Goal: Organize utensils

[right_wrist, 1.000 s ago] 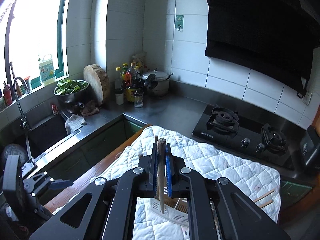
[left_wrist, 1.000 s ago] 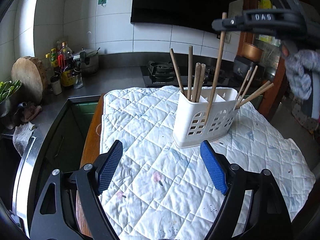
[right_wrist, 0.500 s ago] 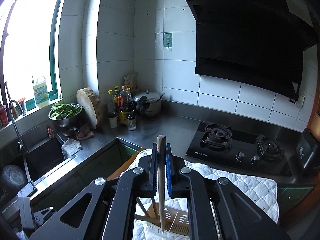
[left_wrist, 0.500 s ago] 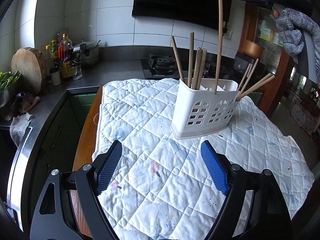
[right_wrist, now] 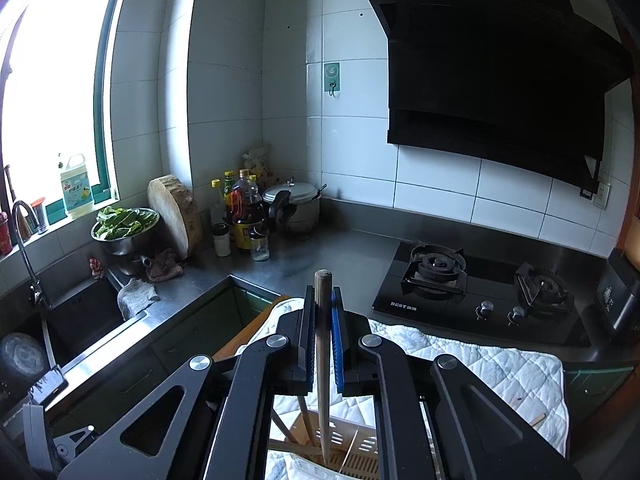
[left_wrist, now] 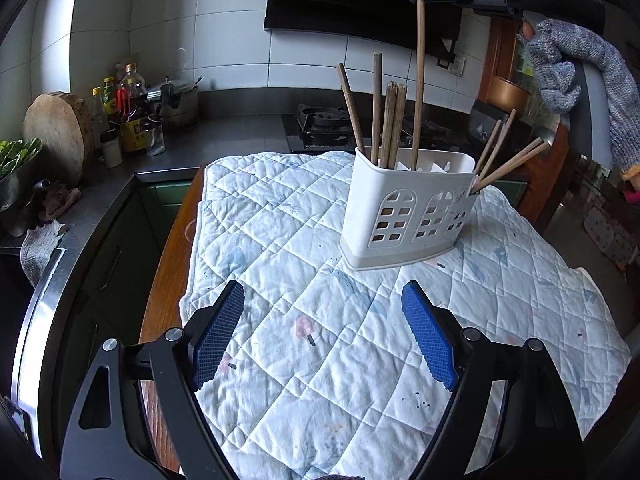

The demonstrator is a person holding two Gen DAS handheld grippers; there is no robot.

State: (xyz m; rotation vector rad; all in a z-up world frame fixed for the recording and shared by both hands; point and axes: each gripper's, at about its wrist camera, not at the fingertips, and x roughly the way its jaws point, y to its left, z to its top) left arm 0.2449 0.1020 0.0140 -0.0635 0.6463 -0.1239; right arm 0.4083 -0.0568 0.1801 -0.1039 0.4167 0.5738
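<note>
We hold the right hand-held gripper [right_wrist: 323, 344] clamped on the chopstick [left_wrist: 418, 72] (tip in holder [left_wrist: 404, 208], frame centre), lower straight, then release; left hand-held gripper [left_wrist: 324, 332] gapes empty.

The near half of the quilted mat [left_wrist: 304, 360] was left bare and passable. Toward its far right edge, passage was blocked by the white caddy [left_wrist: 404, 216], with chopsticks [left_wrist: 390, 124] splayed upward and rightward.
</note>
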